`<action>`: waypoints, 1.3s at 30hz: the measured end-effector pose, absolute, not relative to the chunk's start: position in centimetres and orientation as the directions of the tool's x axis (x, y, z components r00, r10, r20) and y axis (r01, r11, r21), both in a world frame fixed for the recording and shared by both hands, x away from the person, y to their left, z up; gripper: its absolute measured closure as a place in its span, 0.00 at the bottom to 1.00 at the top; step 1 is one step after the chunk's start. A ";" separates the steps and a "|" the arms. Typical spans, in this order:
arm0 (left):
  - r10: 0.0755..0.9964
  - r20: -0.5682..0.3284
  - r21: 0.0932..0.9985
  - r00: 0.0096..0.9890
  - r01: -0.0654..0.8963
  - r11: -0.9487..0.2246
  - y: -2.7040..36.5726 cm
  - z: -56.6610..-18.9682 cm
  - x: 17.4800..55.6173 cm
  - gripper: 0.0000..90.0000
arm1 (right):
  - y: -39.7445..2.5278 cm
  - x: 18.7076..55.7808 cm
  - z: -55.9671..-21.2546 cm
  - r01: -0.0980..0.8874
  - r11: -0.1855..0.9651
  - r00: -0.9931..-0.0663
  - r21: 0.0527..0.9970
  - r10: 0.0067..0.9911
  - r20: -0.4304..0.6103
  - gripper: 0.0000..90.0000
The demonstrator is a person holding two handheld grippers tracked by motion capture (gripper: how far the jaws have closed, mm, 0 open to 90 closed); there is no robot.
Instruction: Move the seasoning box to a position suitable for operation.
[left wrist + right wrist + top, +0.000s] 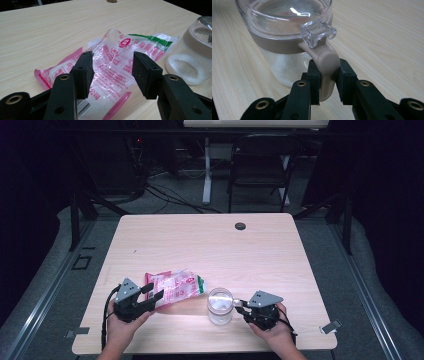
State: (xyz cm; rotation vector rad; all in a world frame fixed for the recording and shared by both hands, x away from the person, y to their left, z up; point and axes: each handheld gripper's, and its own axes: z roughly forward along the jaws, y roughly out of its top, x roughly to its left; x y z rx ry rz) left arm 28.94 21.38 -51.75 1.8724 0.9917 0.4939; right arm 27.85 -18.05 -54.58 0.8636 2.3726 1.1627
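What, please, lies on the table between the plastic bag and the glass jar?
Nothing: in the high view a short strip of bare table separates the plastic bag from the glass jar. The left gripper view shows the same gap of wood.

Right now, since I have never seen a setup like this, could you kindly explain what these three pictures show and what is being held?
A person sits at a wooden table holding a two-jaw hand tool in each hand. The wide picture comes from a camera overhead; the other two come from cameras riding on each tool, looking along its black jaws. The left gripper is open, its jaws either side of a pink and clear plastic packet lying flat on the table. The right gripper is shut on the beige latch tab of a clear jar, which stands upright with its lid on and a little white powder at the bottom.
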 end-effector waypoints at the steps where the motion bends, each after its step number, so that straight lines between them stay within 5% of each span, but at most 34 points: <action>1: 0.801 -0.066 0.871 0.595 0.426 -0.245 21.2 -51.8 28.9 0.57 | -18.0 27.8 -54.6 0.365 0.478 -0.750 0.799 0.660 -0.052 0.83; 6: 0.773 -0.105 0.866 0.625 0.440 -0.238 21.1 -51.8 28.9 0.58 | -18.3 27.7 -54.8 0.372 0.456 -0.745 0.809 0.666 -0.033 0.82; 9: 0.761 -0.129 0.866 0.636 0.447 -0.227 21.0 -51.7 28.8 0.60 | -18.6 27.8 -54.5 0.382 0.433 -0.741 0.816 0.671 -0.009 0.71; 13: 0.755 -0.148 0.862 0.638 0.457 -0.218 20.9 -51.3 28.8 0.63 | -18.8 27.4 -53.7 0.394 0.452 -0.742 0.800 0.670 -0.013 0.67; 22: 0.748 -0.097 0.855 0.657 0.440 -0.275 19.5 -49.8 29.0 0.68 | -19.1 25.8 -50.8 0.374 0.402 -0.722 0.836 0.692 -0.010 0.65; 31: 0.716 -0.109 0.857 0.689 0.431 -0.283 15.7 -48.7 30.0 0.77 | -18.0 26.1 -49.2 0.411 0.334 -0.683 0.848 0.729 0.044 0.81; 39: 0.642 -0.134 0.854 0.755 0.416 -0.312 12.7 -48.5 30.1 0.95 | -17.1 26.0 -48.8 0.409 0.312 -0.660 0.858 0.750 0.042 0.96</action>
